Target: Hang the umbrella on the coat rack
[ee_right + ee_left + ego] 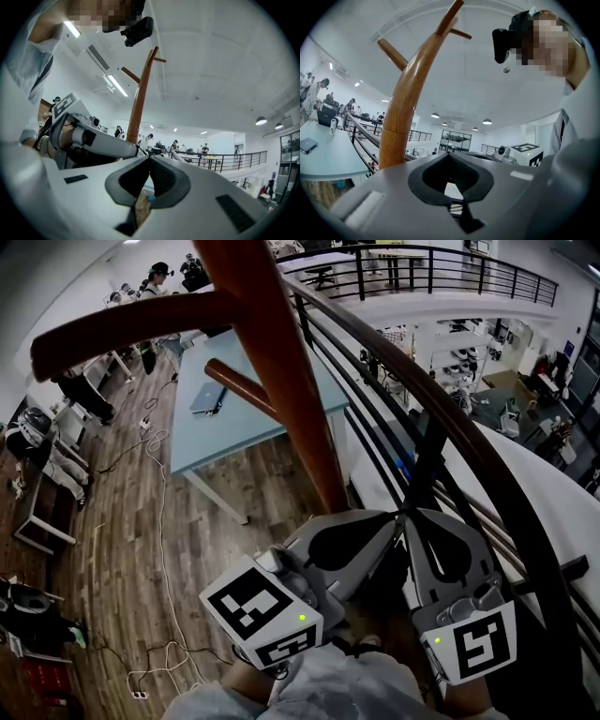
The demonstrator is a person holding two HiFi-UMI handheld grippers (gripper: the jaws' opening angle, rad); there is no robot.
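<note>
Can't spot the umbrella in any view, so no idea where it is. It's not on the pegs of the coat rack [281, 362] that show, and it's not in either claw. The left claw [449, 157] is clenched on nothing, and the right claw [150, 159] is the same. Both sit low beside the rack's pole, near the railing [450, 427]. My guess is the hanging isn't done, unless the umbrella is hooked somewhere out of frame.
</note>
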